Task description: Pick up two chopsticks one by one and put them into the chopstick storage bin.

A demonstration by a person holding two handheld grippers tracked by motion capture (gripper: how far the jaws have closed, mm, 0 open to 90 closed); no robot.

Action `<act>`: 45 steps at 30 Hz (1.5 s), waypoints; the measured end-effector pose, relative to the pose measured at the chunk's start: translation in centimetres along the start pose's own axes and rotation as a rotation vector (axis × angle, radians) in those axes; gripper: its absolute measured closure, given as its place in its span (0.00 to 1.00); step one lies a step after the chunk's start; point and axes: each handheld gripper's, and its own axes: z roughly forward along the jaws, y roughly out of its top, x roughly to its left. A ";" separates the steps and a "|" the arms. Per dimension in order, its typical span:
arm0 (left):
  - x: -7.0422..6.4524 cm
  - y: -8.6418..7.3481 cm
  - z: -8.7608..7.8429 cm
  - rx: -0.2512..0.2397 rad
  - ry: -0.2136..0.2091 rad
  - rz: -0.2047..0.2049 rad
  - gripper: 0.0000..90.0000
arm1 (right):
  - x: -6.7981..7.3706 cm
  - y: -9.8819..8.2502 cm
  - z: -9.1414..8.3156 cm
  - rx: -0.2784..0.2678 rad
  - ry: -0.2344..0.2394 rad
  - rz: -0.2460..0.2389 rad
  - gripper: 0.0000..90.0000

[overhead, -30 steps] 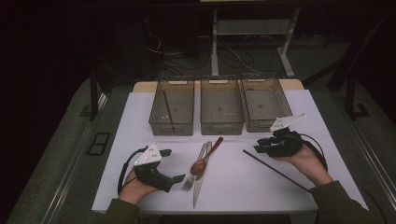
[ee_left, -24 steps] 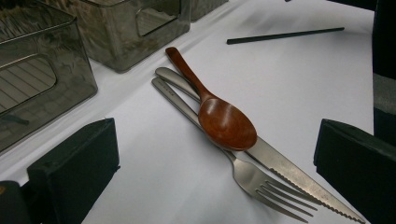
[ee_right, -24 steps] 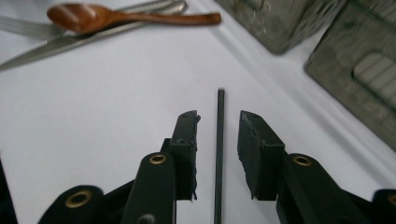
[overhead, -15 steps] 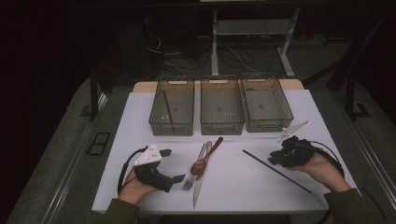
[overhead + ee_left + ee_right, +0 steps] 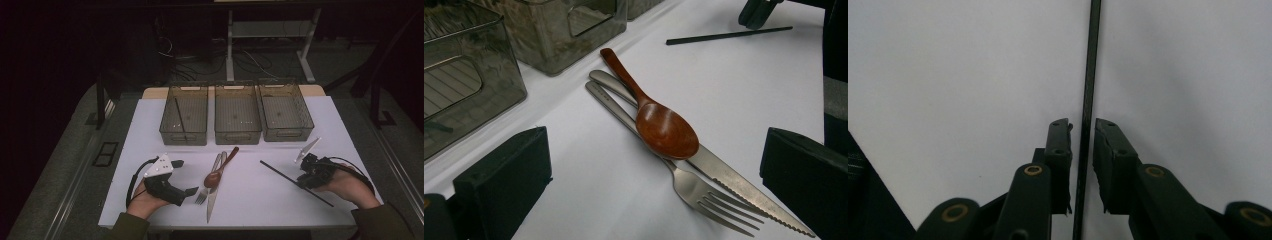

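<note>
The right gripper (image 5: 1082,135) is straddling the black chopstick (image 5: 1089,75), jaws just closing with the stick running between them, pads seemingly not yet pressing, apparently for a pickup along its length. The chopstick is lying flat on the white table (image 5: 260,200). The left gripper (image 5: 187,192) is resting wide open, cutlery just ahead.

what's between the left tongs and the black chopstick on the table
In the high view, a cutlery pile lies between the left tongs and the black chopstick: a wooden spoon on top of a fork and a knife.
</note>
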 end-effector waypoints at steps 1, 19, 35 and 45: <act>0.0 0.0 0.0 0.001 0.000 0.001 0.00 | -0.1 0.0 0.1 0.012 -0.001 0.003 0.85; -0.1 0.0 0.1 0.003 -0.001 -0.001 0.00 | -0.2 0.2 1.1 0.086 -0.033 -0.038 0.93; 0.0 0.0 0.0 0.002 -0.001 0.001 0.00 | -0.7 0.3 0.7 0.024 0.010 0.012 0.94; -0.1 0.1 0.0 0.002 0.001 0.001 0.00 | -1.8 0.6 0.0 -0.100 0.043 0.036 0.95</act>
